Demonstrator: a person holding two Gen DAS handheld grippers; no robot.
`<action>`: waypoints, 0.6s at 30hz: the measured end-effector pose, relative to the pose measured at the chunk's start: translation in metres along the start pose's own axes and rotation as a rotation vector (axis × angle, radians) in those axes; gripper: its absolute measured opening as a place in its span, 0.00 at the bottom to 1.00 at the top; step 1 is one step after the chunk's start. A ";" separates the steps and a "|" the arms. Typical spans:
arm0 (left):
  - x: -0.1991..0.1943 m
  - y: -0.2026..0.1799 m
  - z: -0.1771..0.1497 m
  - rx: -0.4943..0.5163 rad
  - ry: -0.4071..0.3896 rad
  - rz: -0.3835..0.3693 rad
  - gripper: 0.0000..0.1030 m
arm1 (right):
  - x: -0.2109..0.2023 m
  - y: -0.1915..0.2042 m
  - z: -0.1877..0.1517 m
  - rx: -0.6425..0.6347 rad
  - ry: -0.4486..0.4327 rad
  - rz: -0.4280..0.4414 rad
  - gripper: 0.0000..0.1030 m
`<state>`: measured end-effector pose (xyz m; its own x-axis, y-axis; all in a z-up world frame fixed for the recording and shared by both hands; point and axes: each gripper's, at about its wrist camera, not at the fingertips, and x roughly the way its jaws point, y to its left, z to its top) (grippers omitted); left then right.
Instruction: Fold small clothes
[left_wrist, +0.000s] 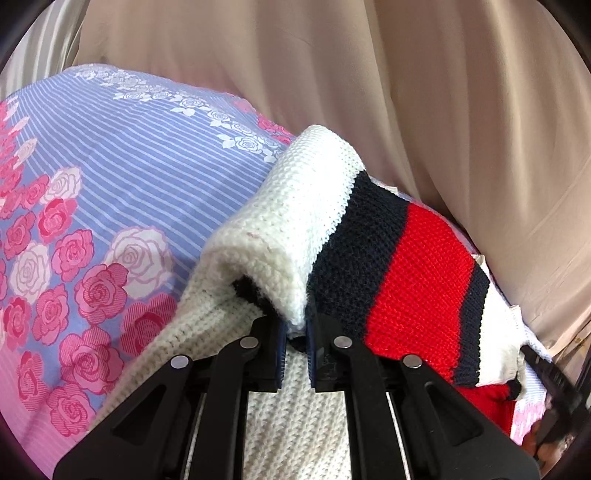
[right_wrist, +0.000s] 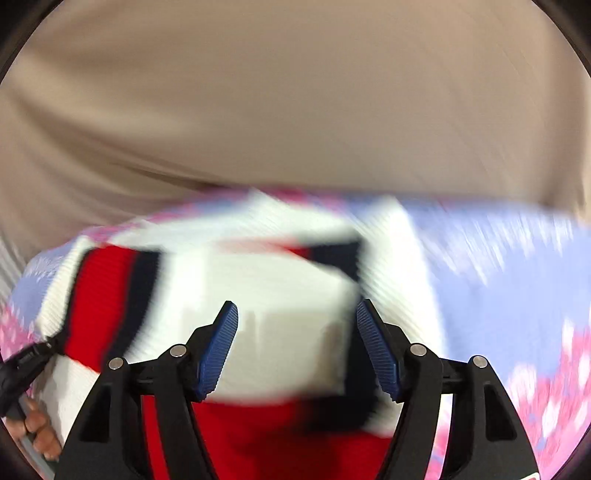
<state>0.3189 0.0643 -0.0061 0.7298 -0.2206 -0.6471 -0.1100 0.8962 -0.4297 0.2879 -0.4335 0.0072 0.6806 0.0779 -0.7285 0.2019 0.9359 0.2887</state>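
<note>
1. Your left gripper (left_wrist: 295, 341) is clamped on a white edge of the knit sweater (left_wrist: 399, 258), with the fold lifted and rolled over the rest of the garment.
2. Your right gripper (right_wrist: 297, 343) has its blue pads (right_wrist: 218, 354) spread wide with nothing between them, hovering over the white, red and navy panels.
3. The sweater lies on the rose-print bedsheet (left_wrist: 110, 166), with the beige curtain (left_wrist: 406, 74) hanging close behind it.
4. The right view is badly smeared, so it is hard to say how near the pads are to the knit.
5. Risk: only a thin bite of loose knit is pinched, so a quick pull could let it slip out and the fold would flop crooked.
6. Risk: dragging sideways could bunch the lower layer or ruck up the sheet beneath.
</note>
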 end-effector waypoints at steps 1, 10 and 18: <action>0.001 0.000 0.000 0.002 0.000 0.000 0.08 | 0.001 -0.007 -0.002 0.023 0.004 0.036 0.64; 0.003 -0.005 -0.001 0.007 0.000 -0.001 0.08 | -0.038 0.018 -0.004 -0.017 -0.156 0.108 0.04; 0.008 -0.012 0.000 0.028 -0.002 0.017 0.09 | -0.007 -0.017 -0.016 0.077 0.011 0.013 0.03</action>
<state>0.3259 0.0515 -0.0062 0.7291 -0.2050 -0.6530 -0.1035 0.9101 -0.4013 0.2689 -0.4446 -0.0025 0.6760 0.0940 -0.7309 0.2472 0.9055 0.3450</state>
